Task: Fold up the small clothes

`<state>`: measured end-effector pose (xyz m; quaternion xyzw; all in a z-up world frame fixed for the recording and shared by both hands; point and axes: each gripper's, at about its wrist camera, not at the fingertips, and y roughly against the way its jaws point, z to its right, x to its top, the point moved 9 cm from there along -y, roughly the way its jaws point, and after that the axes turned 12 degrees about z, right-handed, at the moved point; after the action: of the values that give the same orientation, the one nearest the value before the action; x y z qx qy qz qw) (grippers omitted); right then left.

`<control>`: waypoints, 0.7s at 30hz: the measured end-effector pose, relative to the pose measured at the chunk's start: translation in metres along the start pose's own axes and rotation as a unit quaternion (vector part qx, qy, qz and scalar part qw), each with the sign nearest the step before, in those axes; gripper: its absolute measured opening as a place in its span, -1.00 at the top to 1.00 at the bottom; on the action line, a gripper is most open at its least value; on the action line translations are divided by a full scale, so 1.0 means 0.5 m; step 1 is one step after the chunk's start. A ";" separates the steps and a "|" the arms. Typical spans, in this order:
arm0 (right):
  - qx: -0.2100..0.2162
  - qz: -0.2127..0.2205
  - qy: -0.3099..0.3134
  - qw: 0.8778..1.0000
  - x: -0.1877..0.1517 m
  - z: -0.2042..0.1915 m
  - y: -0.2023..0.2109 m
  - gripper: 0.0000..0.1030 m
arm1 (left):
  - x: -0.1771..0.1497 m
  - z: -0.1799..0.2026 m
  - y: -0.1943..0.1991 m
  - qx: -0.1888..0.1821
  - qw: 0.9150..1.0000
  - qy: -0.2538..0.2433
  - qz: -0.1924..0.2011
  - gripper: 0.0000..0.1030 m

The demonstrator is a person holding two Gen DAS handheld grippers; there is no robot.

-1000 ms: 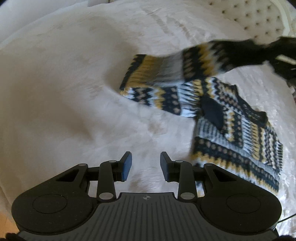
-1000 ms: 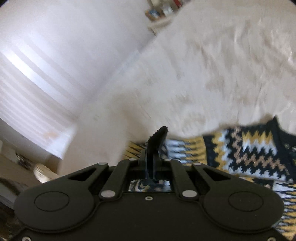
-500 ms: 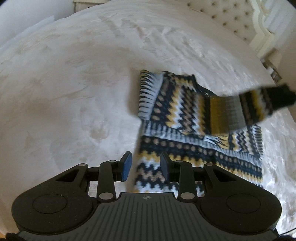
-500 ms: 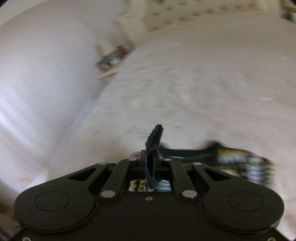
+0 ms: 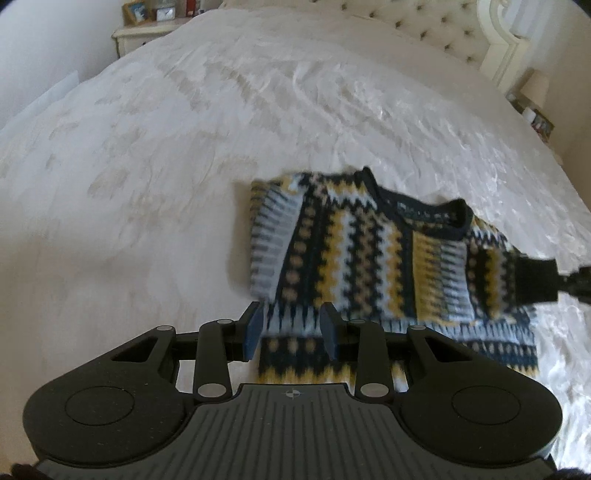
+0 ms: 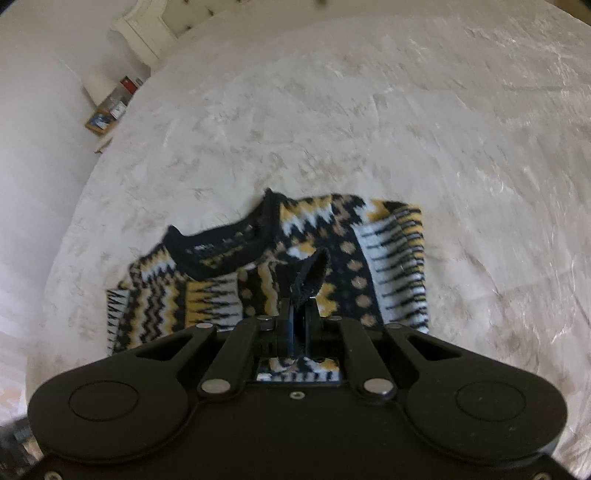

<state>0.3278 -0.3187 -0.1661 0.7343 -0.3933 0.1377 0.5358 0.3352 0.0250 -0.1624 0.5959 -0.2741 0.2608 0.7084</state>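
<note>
Knitted sweater point(image 5: 354, 251) just ahead of left gripper point(image 5: 291, 332), cuff point(image 6: 310, 277) in right gripper point(image 6: 299, 325).

No legible text, neck label on sweater point(image 5: 424, 212) too blurred to read

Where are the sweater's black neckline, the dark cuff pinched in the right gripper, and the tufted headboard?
neckline point(image 6: 221, 240), right wrist view, on the collar band.
cuff point(image 6: 312, 275), right wrist view, on its free end.
headboard point(image 5: 436, 29), left wrist view, on the buttoned padding.

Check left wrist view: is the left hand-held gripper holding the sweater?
No, the left hand-held gripper stands open above the sweater, pads clear.
</note>
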 end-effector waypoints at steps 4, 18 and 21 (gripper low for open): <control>-0.004 -0.002 0.003 1.000 -0.010 0.018 0.001 0.77 | 0.033 0.019 -0.052 -0.005 1.000 0.000 -0.002 0.36; -0.056 -0.027 0.016 0.998 -0.018 0.082 -0.064 0.76 | -0.012 -0.023 -0.252 0.031 0.997 -0.004 -0.077 0.35; -0.071 -0.040 0.018 0.997 -0.031 0.101 -0.090 0.76 | -0.016 -0.023 -0.256 0.028 0.997 -0.015 -0.074 0.32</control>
<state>0.3390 -0.3521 -0.2258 0.7068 -0.3628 0.1016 0.5988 0.4193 0.0164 -0.2592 0.6379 -0.2324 0.2068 0.7045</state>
